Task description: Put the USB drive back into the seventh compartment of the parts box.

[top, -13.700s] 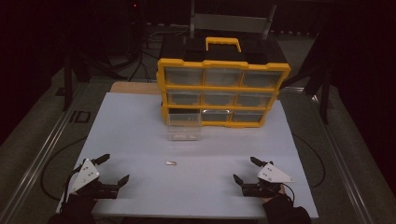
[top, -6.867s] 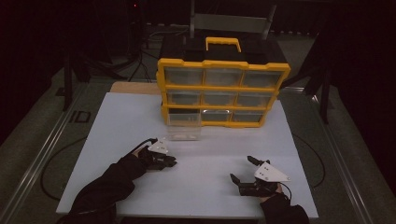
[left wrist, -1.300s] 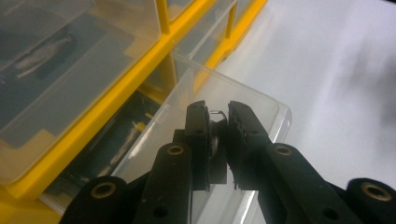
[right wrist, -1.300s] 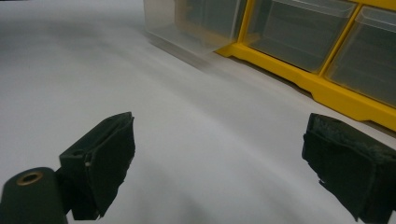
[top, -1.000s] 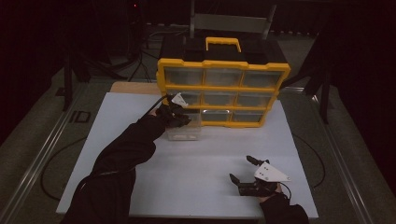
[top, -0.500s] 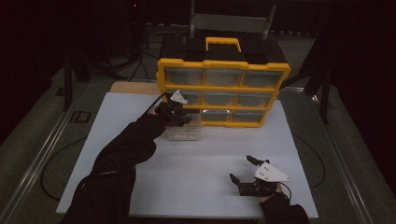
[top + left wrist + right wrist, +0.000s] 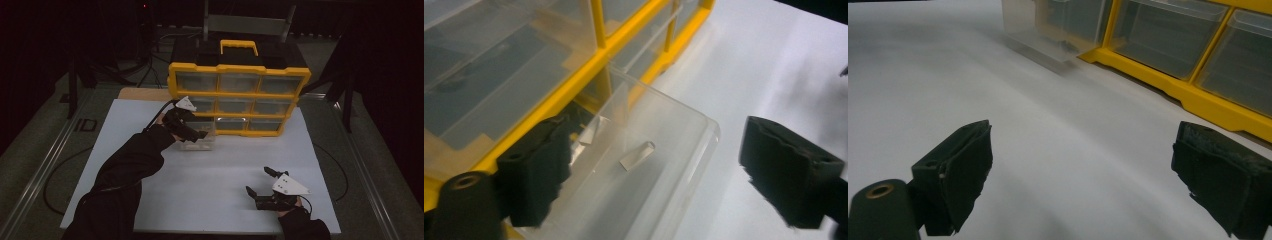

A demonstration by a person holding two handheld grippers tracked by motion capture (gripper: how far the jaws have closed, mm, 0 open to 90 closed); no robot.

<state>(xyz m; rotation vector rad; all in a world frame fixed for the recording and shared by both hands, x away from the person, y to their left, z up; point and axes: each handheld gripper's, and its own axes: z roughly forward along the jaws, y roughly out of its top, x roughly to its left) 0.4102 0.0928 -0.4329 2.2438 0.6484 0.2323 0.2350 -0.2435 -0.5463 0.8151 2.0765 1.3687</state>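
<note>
A yellow organizer point(image 7: 239, 95) with clear drawers stands at the back of the white table. One clear drawer point(image 7: 197, 142) sits pulled out on the table before it. My left gripper point(image 7: 202, 134) hovers over that drawer; its jaws have just been opening and stand wide apart. In the left gripper view my left gripper point(image 7: 659, 150) frames a small pale piece point(image 7: 637, 155) lying loose on the floor of the drawer point(image 7: 694, 125), untouched by the pads. My right gripper point(image 7: 258, 181) rests open near the front right, and in its own view my right gripper point(image 7: 1080, 165) holds nothing.
The white table sheet point(image 7: 235, 165) stretches between the two hands. In the right gripper view the organizer point(image 7: 1198, 97) and the pulled-out drawer point(image 7: 1038, 25) lie ahead. Dark floor and cables surround the table.
The left gripper went from the front left to the small piece on the sheet, then up to the drawer, where the piece now lies. The right gripper has stayed in place.
</note>
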